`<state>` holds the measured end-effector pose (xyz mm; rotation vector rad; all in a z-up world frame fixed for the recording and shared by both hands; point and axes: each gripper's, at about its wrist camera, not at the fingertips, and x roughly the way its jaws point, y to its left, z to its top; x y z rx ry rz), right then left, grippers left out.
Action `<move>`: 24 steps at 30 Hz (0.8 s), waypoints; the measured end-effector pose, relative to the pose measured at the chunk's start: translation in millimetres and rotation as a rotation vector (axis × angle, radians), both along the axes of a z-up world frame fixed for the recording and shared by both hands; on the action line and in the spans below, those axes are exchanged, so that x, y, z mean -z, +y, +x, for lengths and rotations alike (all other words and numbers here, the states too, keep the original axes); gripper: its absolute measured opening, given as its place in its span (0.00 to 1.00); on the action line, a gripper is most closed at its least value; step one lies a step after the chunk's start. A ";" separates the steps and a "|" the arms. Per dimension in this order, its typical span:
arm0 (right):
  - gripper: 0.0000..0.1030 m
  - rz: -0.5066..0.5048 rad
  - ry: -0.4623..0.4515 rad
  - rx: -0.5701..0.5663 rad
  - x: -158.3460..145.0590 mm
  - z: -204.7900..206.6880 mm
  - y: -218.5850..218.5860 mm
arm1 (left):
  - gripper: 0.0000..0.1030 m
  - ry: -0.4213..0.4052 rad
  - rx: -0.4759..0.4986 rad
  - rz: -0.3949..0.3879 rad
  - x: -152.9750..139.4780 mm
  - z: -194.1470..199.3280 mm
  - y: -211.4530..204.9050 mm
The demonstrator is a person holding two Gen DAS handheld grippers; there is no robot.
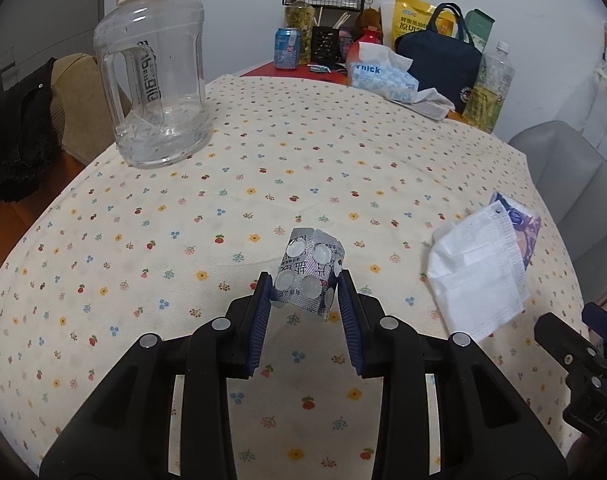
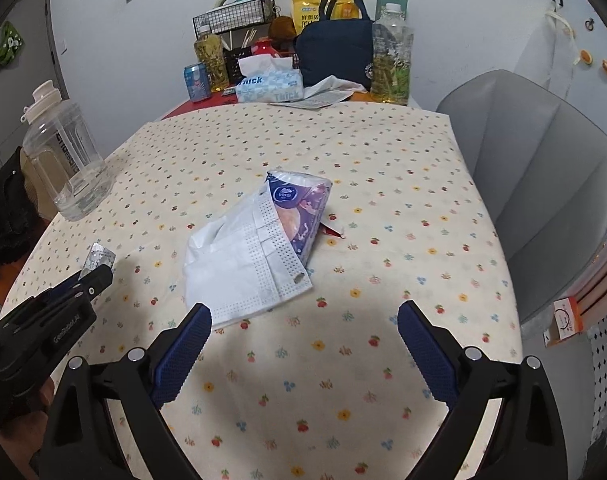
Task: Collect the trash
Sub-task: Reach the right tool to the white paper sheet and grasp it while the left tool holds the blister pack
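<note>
My left gripper (image 1: 305, 286) is shut on a silver pill blister pack (image 1: 309, 270), bent between the blue pads and held just above the flowered tablecloth (image 1: 263, 168). The pack also shows in the right wrist view (image 2: 99, 258). A white face mask (image 2: 243, 268) lies over a purple tissue packet (image 2: 299, 208) in the middle of the table; both show at the right of the left wrist view (image 1: 479, 272). A small red wrapper (image 2: 332, 231) lies beside the packet. My right gripper (image 2: 303, 320) is open and empty, close in front of the mask.
A big clear water jug (image 1: 159, 72) stands at the left. At the back stand a tissue box (image 2: 269, 82), a blue can (image 2: 196, 82), bottles (image 2: 391, 56), a navy bag (image 2: 335, 52) and a wire basket (image 2: 231, 18). A grey chair (image 2: 531, 184) is at the right.
</note>
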<state>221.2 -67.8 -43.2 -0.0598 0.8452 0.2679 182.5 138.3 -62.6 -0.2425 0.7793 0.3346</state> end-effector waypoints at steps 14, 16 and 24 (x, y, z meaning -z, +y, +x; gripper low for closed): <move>0.54 -0.012 0.091 -0.048 28.5 31.3 24.9 | 0.33 0.035 -0.020 -0.031 14.1 8.6 10.8; 0.29 -0.001 0.118 -0.056 30.9 31.7 24.4 | 0.33 0.036 -0.019 -0.028 14.1 9.0 10.4; 0.02 0.030 0.102 -0.039 19.6 16.1 8.3 | 0.33 0.027 0.001 -0.020 10.2 5.5 0.1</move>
